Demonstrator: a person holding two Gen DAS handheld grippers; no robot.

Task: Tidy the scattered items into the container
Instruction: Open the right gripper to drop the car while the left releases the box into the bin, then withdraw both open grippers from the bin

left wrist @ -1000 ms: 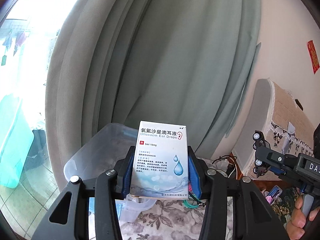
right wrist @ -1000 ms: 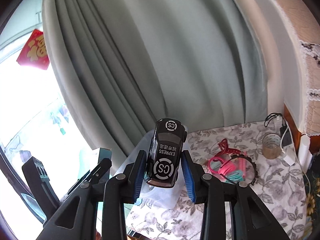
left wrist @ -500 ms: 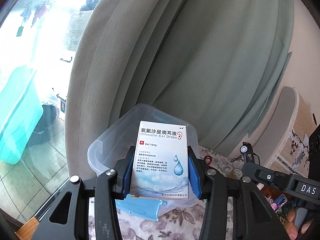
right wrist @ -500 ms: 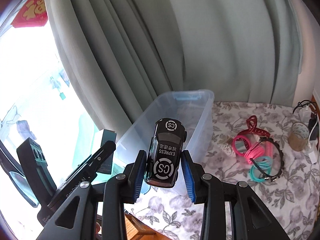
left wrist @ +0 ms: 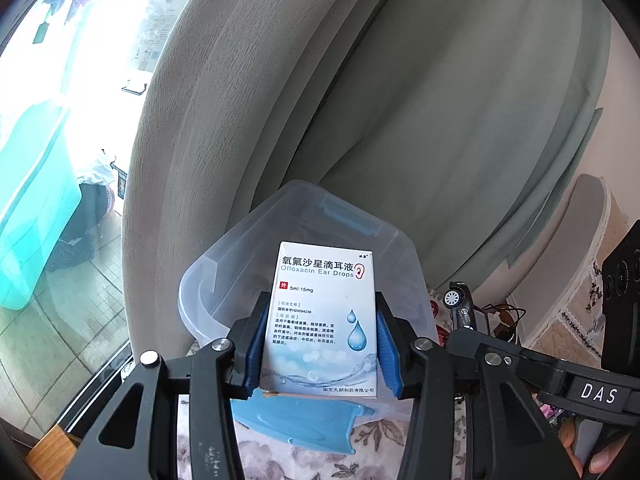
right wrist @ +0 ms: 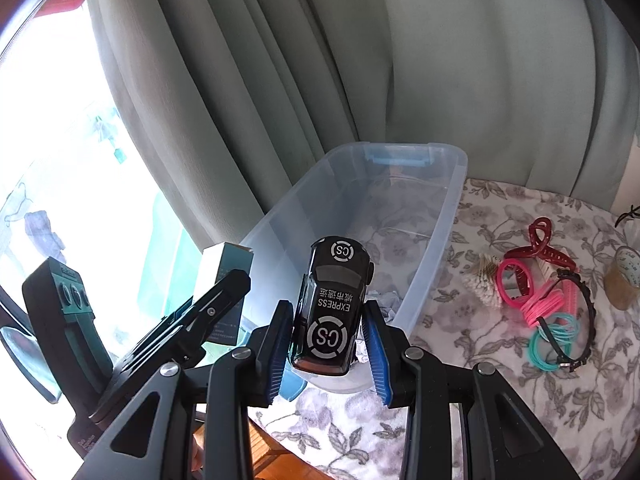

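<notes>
Container: clear plastic bin with blue latches on the floral-clothed table, straight ahead of and below both hand-held grippers, its far end against the grey-green curtain.
Left hand-held gripper: blue pads clamped on the two sides of the ear drops box, held above the near end of the container.
Ear drops box: white and blue carton, upright between the pads, printed face toward the camera.
Right hand-held gripper: closed on the flanks of the toy car, just to the right of the left one and above the container's near rim.
Toy car: black, roof toward the camera, lettered "EXPRESS" and "CS".
Scattered items: red hair claw, pink and teal hair ties and cotton swabs lie on the table right of the container, ahead of the right hand-held gripper.
Container interior: something pale and crumpled near the close end; cannot tell what.
</notes>
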